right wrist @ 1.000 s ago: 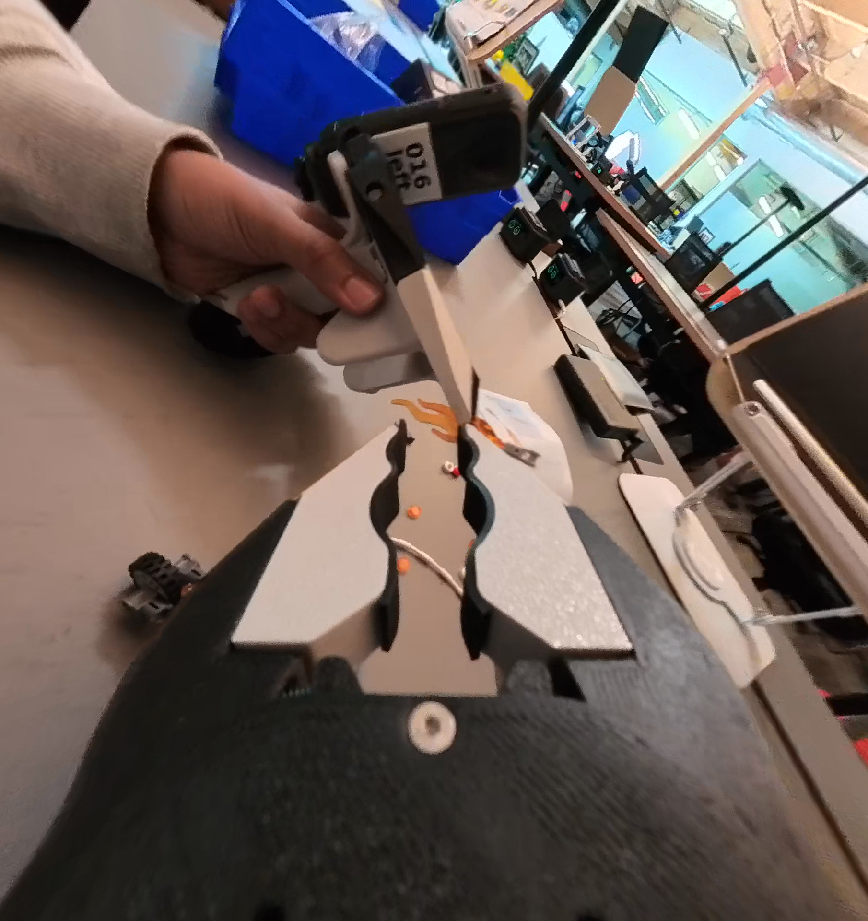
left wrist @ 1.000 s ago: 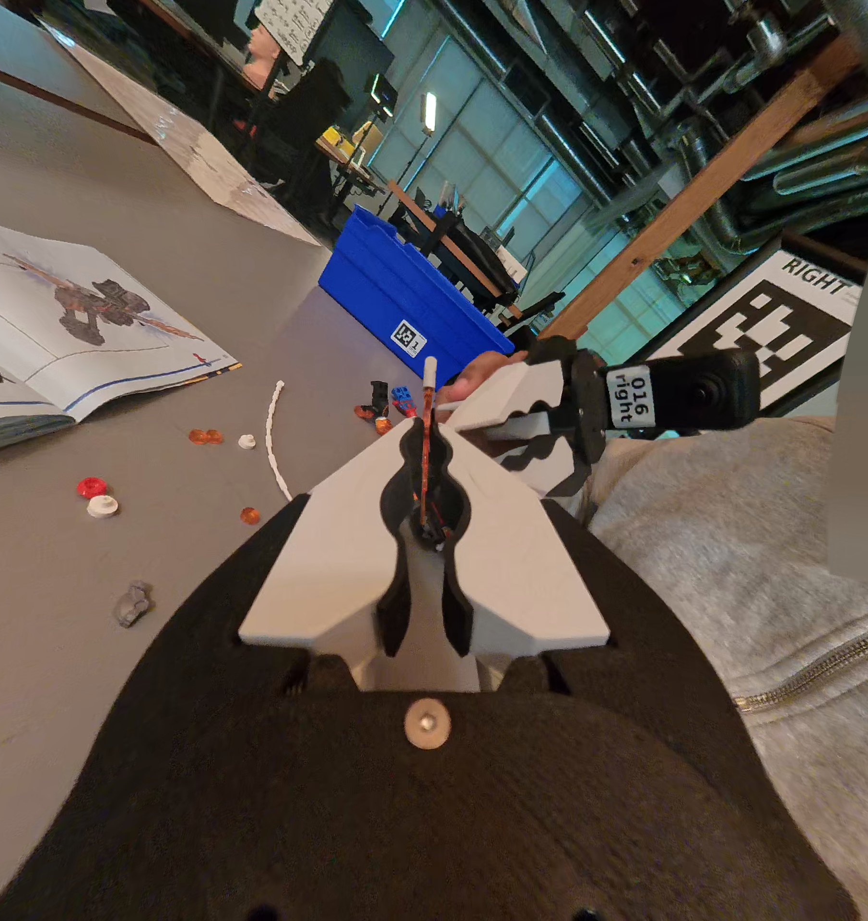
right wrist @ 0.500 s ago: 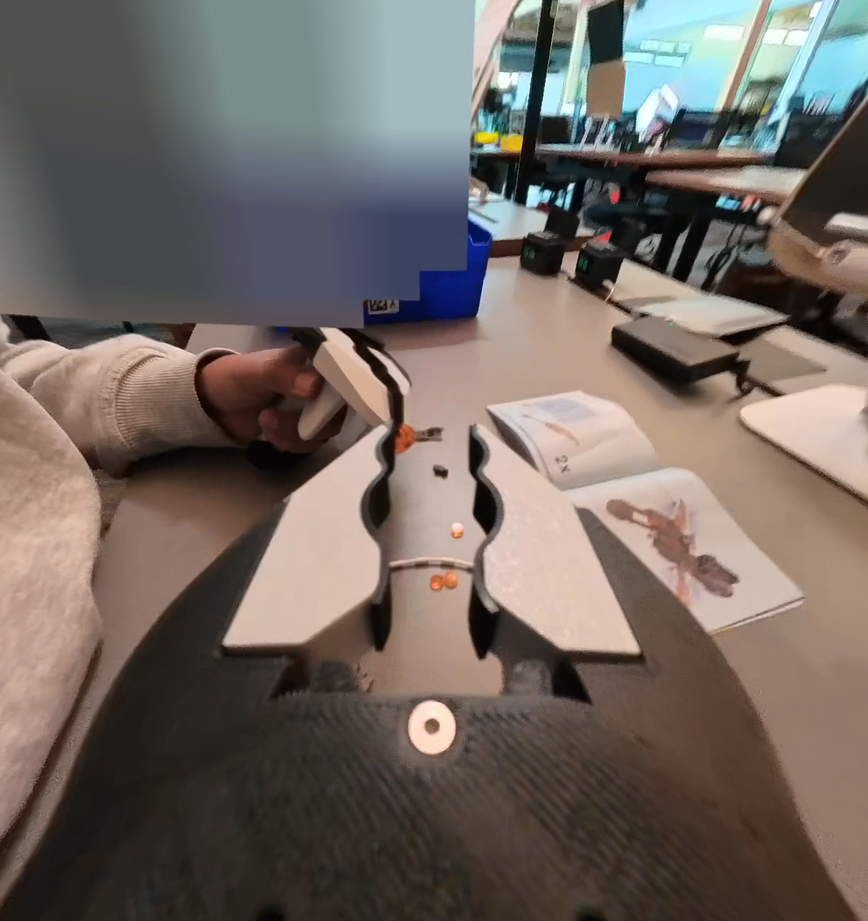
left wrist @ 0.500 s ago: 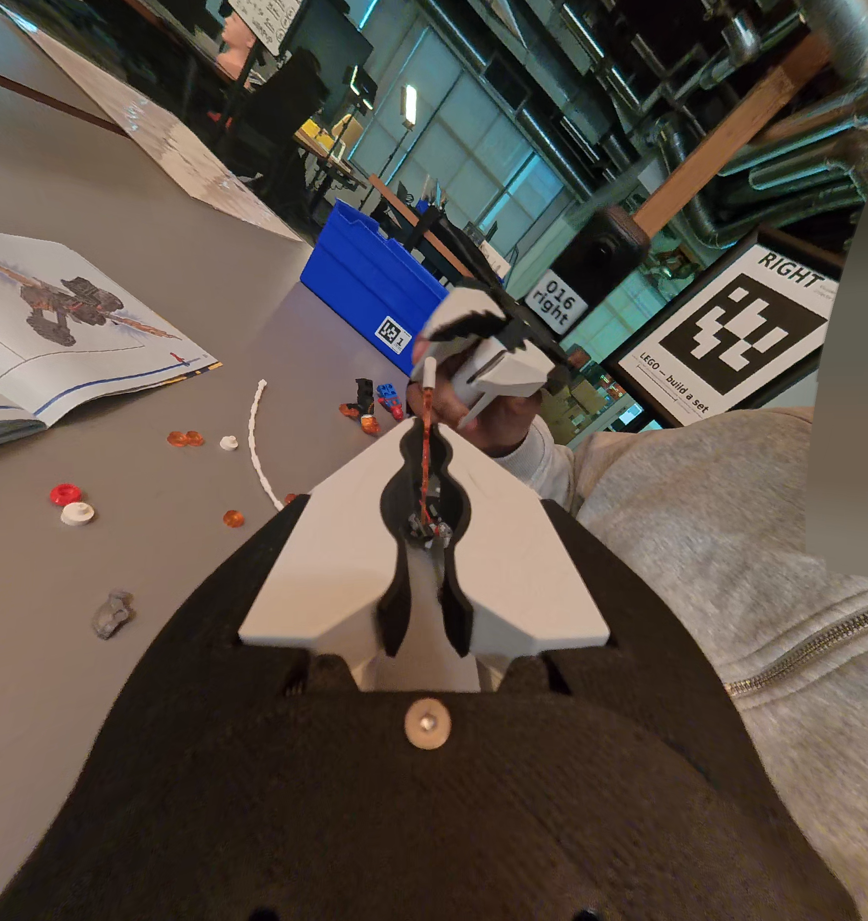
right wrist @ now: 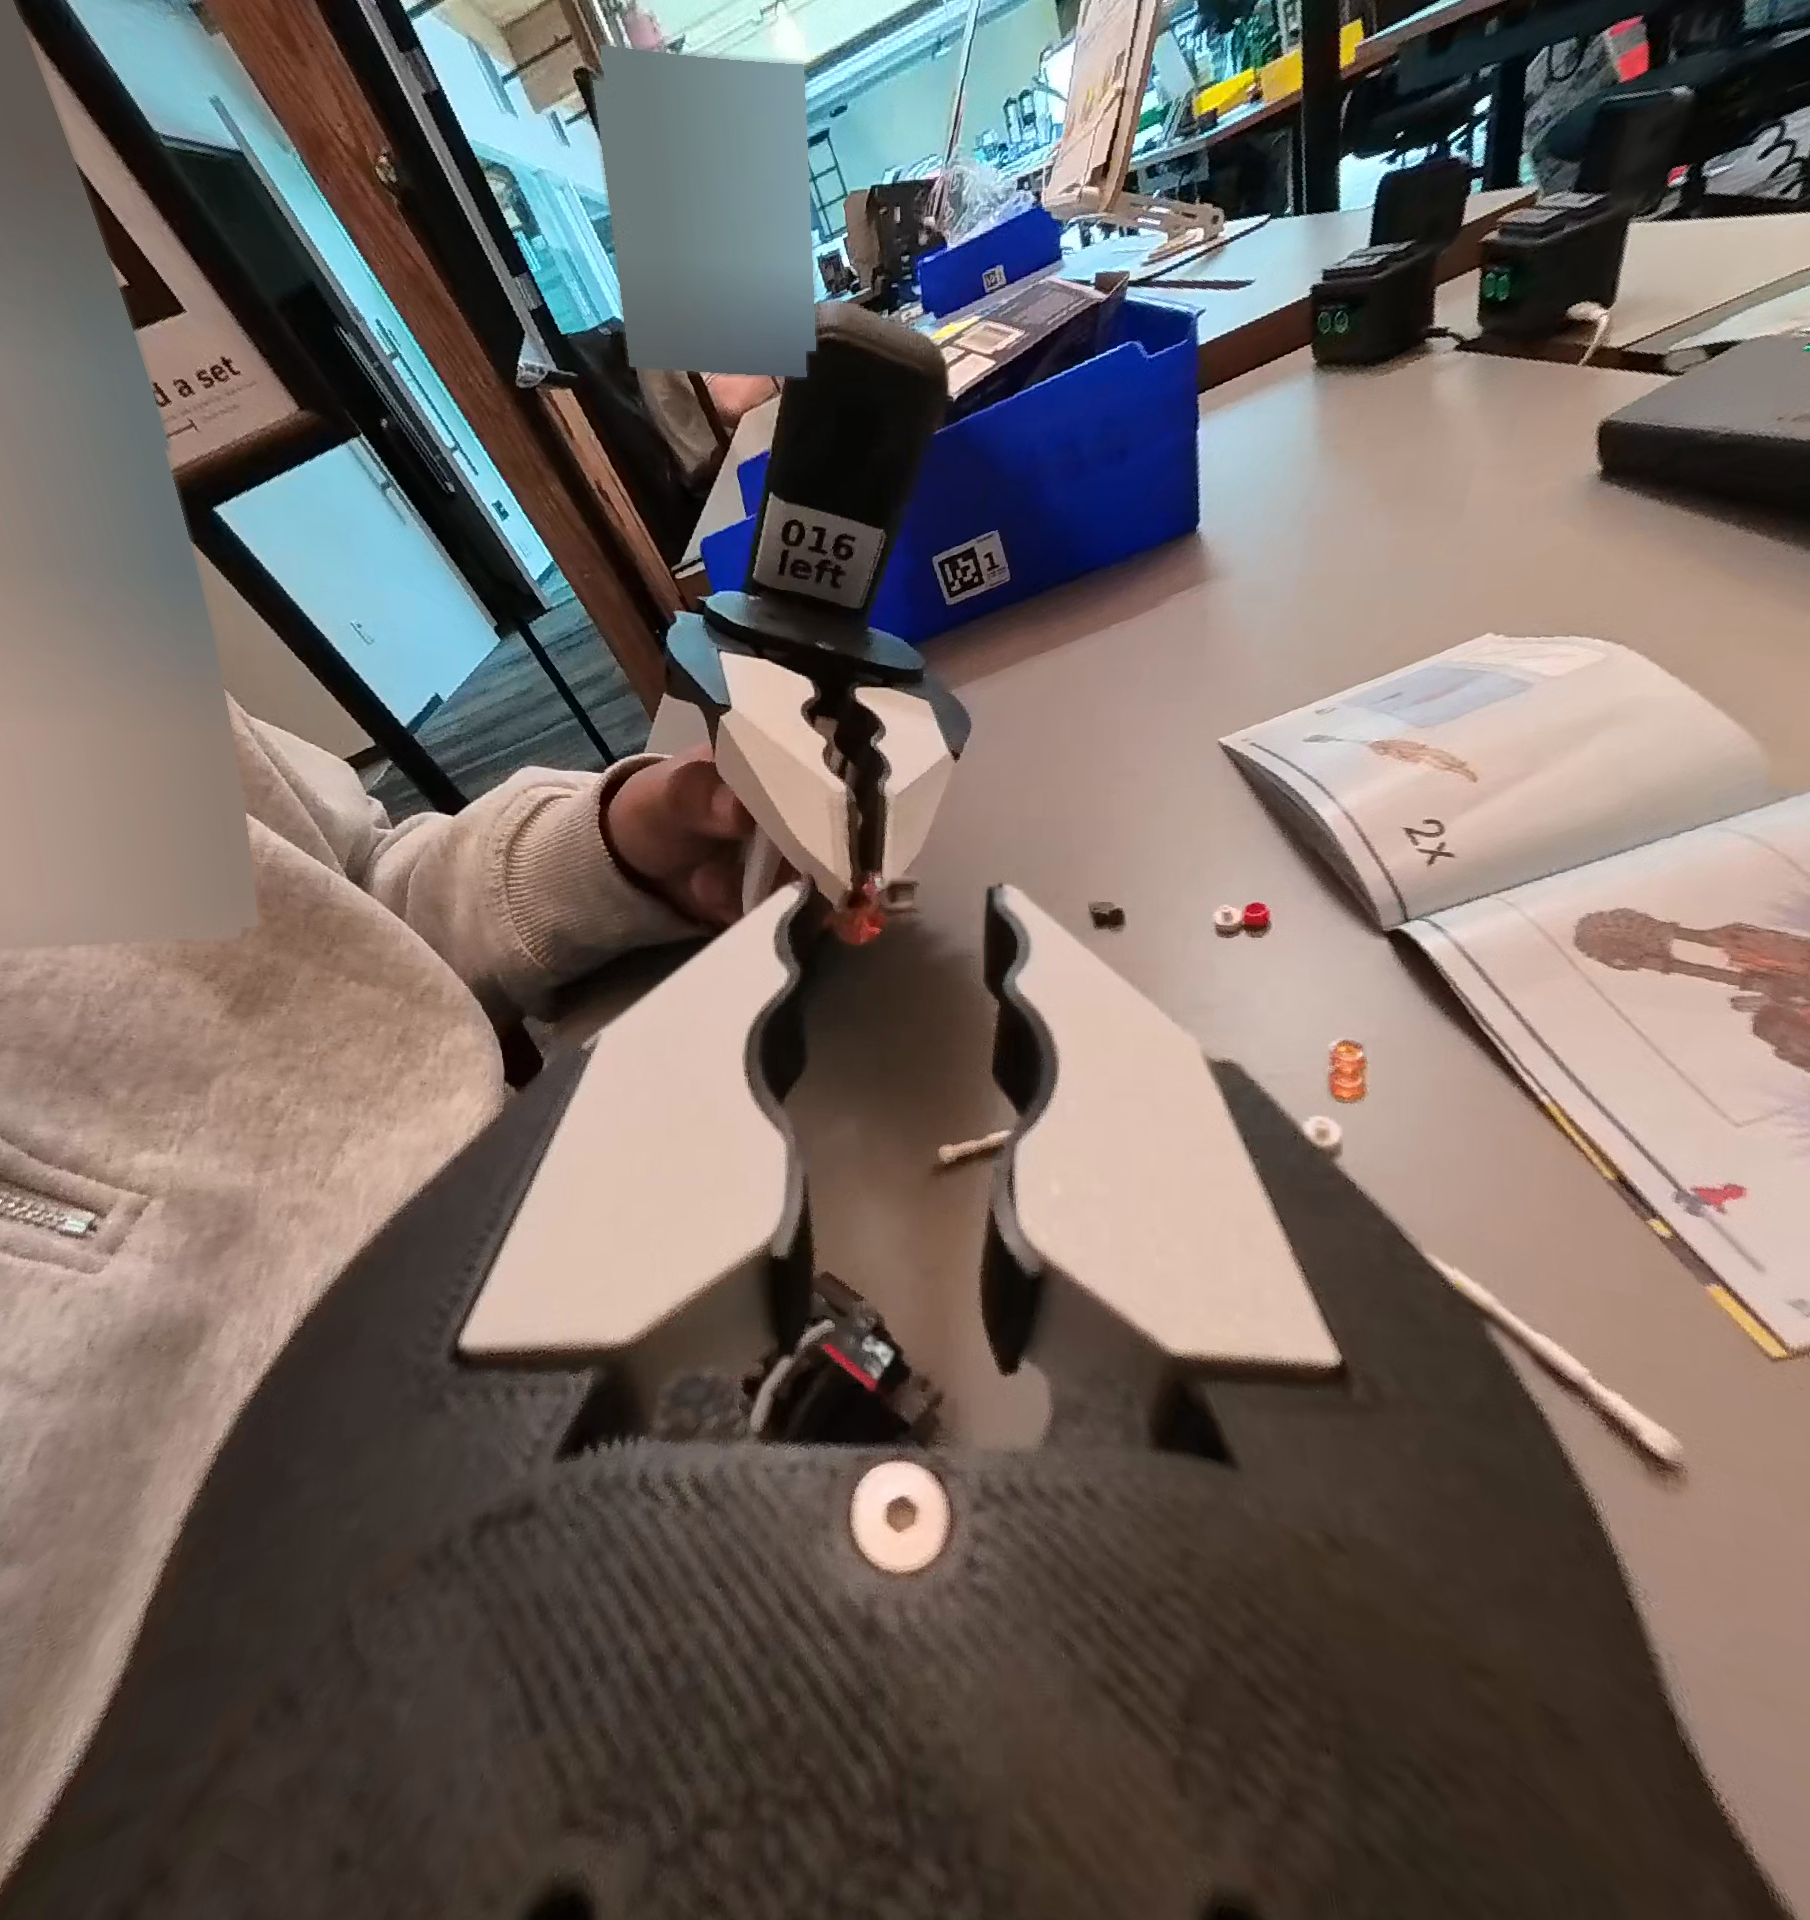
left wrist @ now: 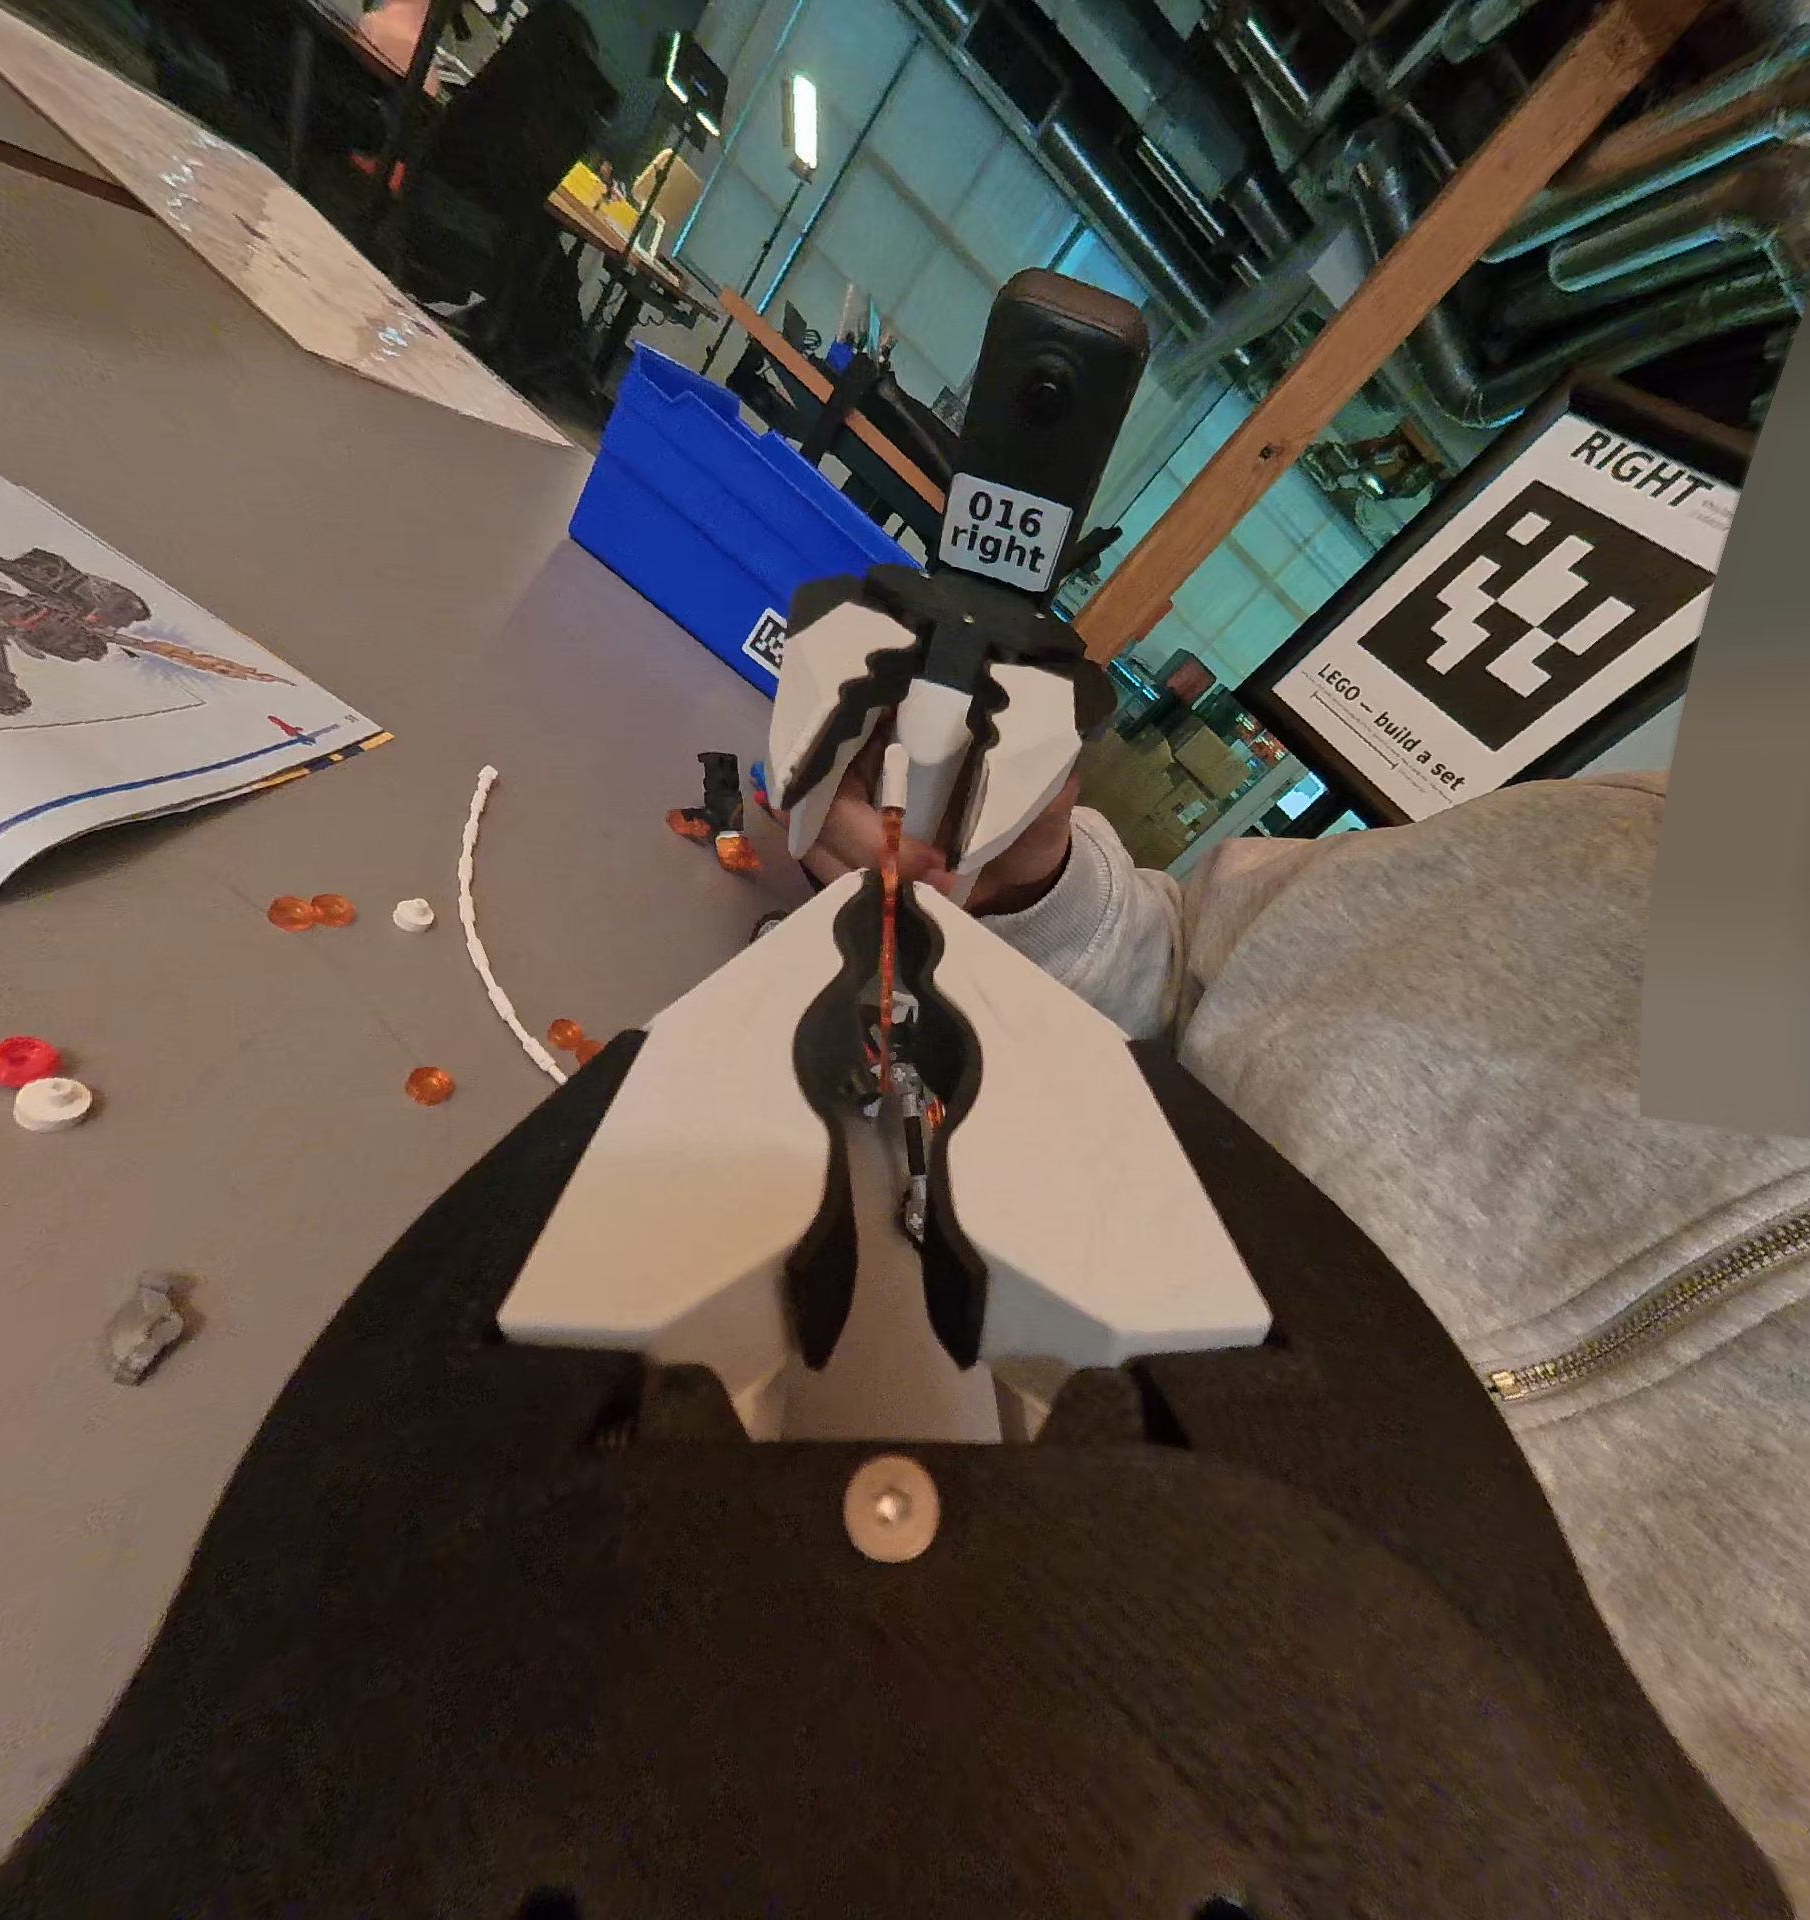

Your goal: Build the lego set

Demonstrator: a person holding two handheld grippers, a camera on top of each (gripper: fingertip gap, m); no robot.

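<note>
My left gripper [left wrist: 885, 899] is shut on a thin orange flame piece [left wrist: 888, 940] with a white tip [left wrist: 893, 774]; a small grey and black assembly [left wrist: 906, 1101] hangs at its base between the fingers. My right gripper [right wrist: 896, 925] is open and empty. It faces the left gripper [right wrist: 865, 888], whose orange piece [right wrist: 859, 920] sits just beside the right gripper's left fingertip [right wrist: 789, 935]. In the left wrist view the right gripper [left wrist: 922, 748] stands open behind the white tip. A small black and red assembly [right wrist: 859, 1351] lies under the right gripper.
An open instruction booklet [right wrist: 1607, 935] lies on the grey table [left wrist: 309, 540], with a blue bin [left wrist: 714, 530] behind. Loose parts are scattered: orange studs [left wrist: 309, 912], a white strip [left wrist: 485, 914], a red round piece [left wrist: 18, 1062], a grey piece [left wrist: 148, 1325], a white pin [right wrist: 974, 1146]. Only a small space, under 4 cm, lies between the two pairs of fingers.
The right gripper has swung round from lying sideways to stand upright facing the left gripper, still open. The left gripper stays shut on the orange piece and has hardly moved.
</note>
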